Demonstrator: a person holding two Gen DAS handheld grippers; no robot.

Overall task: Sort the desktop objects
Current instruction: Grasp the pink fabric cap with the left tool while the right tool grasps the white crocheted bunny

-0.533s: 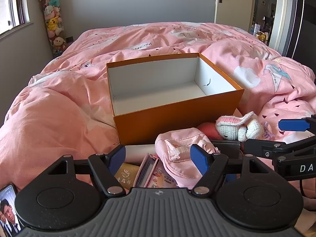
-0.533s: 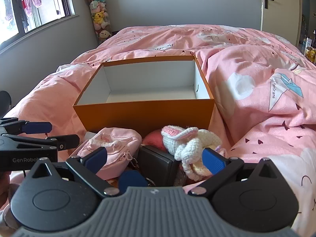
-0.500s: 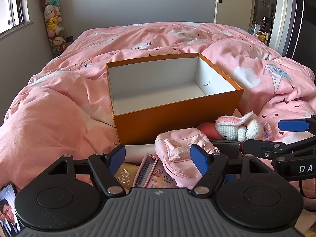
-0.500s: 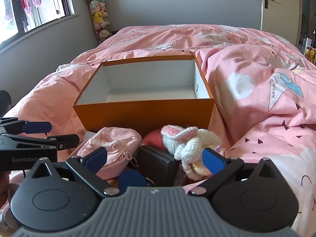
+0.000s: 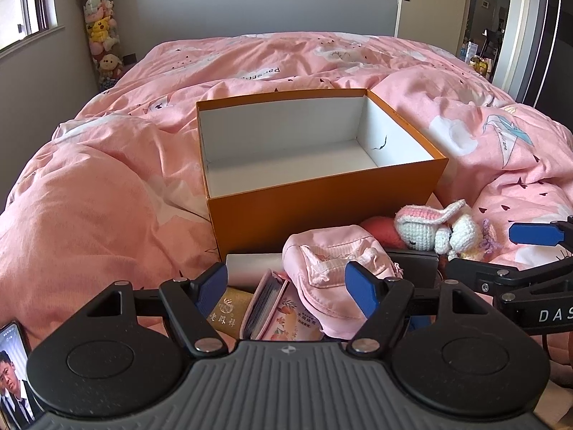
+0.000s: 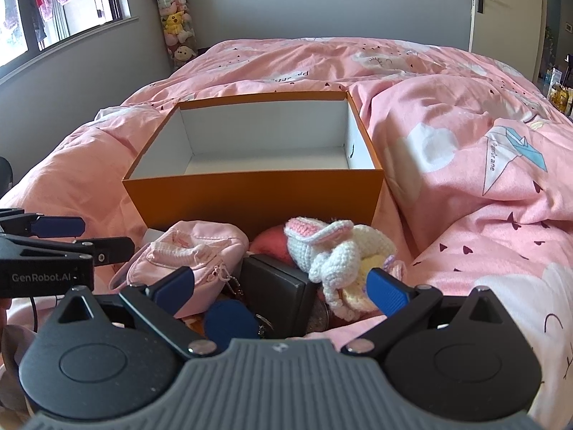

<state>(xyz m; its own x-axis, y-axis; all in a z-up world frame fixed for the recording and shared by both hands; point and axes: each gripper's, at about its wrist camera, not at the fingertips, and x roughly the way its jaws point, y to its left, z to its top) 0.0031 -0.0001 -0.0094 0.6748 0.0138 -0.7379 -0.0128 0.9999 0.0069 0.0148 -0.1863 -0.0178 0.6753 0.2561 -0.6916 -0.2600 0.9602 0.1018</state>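
An empty orange box (image 5: 322,193) (image 6: 250,193) with a white inside sits on the pink bedding. In front of it lies a heap: a pink pouch (image 5: 333,254) (image 6: 193,247), a crocheted white bunny (image 5: 437,225) (image 6: 336,247), a black case (image 6: 275,286), a pink card holder (image 5: 265,302), a gold booklet (image 5: 227,306) and a blue disc (image 6: 229,319). My left gripper (image 5: 286,283) hovers open over the card holder and pouch. My right gripper (image 6: 283,286) hovers open over the black case and bunny. Neither holds anything.
A pink quilt (image 5: 107,197) covers the whole bed, rumpled around the box. A phone (image 5: 14,369) lies at the near left. A column of plush toys (image 5: 100,28) stands in the far left corner; a door (image 5: 426,0) is at the back right.
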